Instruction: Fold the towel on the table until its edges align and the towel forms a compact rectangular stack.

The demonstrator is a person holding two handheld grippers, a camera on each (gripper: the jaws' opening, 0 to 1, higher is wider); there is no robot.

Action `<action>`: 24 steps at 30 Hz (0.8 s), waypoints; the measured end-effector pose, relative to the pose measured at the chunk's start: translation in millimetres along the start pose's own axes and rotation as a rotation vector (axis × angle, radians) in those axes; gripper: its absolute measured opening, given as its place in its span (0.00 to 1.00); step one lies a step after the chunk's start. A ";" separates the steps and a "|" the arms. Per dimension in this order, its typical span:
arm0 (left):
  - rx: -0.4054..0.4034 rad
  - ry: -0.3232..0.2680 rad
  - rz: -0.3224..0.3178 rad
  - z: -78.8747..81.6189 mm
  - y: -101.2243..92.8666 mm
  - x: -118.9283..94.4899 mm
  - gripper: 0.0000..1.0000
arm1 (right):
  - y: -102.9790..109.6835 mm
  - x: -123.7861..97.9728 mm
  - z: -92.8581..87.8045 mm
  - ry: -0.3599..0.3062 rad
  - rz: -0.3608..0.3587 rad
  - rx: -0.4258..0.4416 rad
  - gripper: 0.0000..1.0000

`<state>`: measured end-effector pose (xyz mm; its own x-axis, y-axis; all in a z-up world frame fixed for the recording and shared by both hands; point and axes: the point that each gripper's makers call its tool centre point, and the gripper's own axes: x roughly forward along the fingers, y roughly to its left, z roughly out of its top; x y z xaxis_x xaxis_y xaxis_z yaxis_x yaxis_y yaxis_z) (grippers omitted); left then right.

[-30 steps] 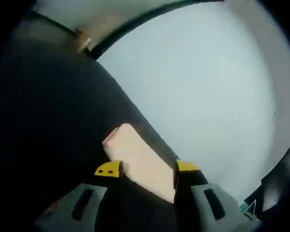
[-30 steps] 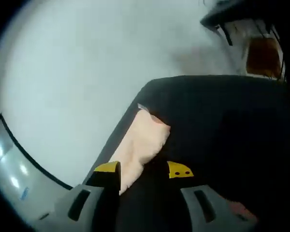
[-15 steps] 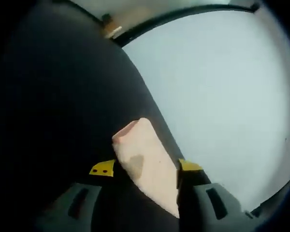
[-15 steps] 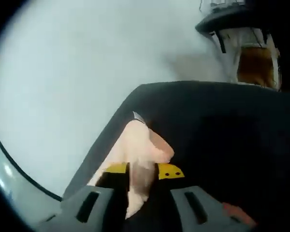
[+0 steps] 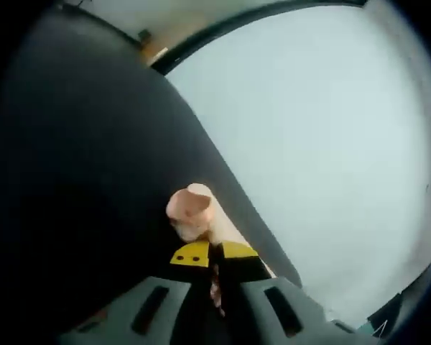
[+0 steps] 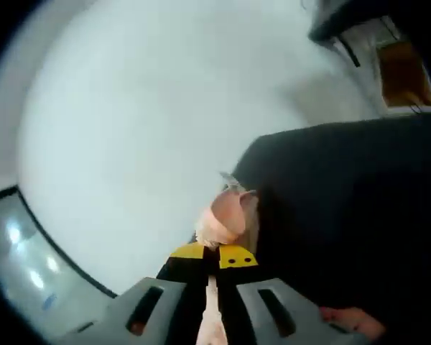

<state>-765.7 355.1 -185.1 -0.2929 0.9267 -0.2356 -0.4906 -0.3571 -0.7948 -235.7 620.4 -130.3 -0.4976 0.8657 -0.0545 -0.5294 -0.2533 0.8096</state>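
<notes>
**Both grippers clamped on the towel's pink edge**

In the left gripper view, the left gripper (image 5: 212,253) has its 2 yellow-tipped jaws pinched together on a bunched pink fold of the towel (image 5: 194,212), which lies dark across the white table (image 5: 323,144). In the right gripper view, the right gripper (image 6: 212,256) is likewise clenched on a pink corner of the towel (image 6: 226,212); the dark cloth spreads right, the white table (image 6: 144,122) beyond. A dark piece of furniture (image 6: 388,65) stands farthest off.

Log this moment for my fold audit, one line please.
left gripper: shut on towel edge | right gripper: shut on towel edge | table: white
</notes>
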 end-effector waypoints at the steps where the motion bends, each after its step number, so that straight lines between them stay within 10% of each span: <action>1: 0.022 -0.009 -0.027 1.8 -8.2 0.6 0.06 | 15.9 1.5 -6.1 0.011 0.033 -0.053 0.01; 7: 0.174 -0.007 -0.111 -9.8 -54.3 -5.6 0.06 | 82.4 13.9 -76.1 0.152 0.159 -0.497 0.01; 15: 0.388 0.053 -0.188 -34.8 -78.0 -6.1 0.06 | 88.4 29.0 -187.8 0.374 0.190 -1.044 0.01; 24: 0.854 0.165 -0.309 -74.1 -115.4 -8.3 0.06 | 81.5 16.9 -219.0 0.408 0.200 -1.419 0.02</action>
<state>-645.9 397.3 -132.9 0.0400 0.9768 -0.2103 -0.9856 0.0040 -0.1690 -437.7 519.8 -193.3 -0.6673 0.6499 -0.3637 -0.5222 -0.7565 -0.3938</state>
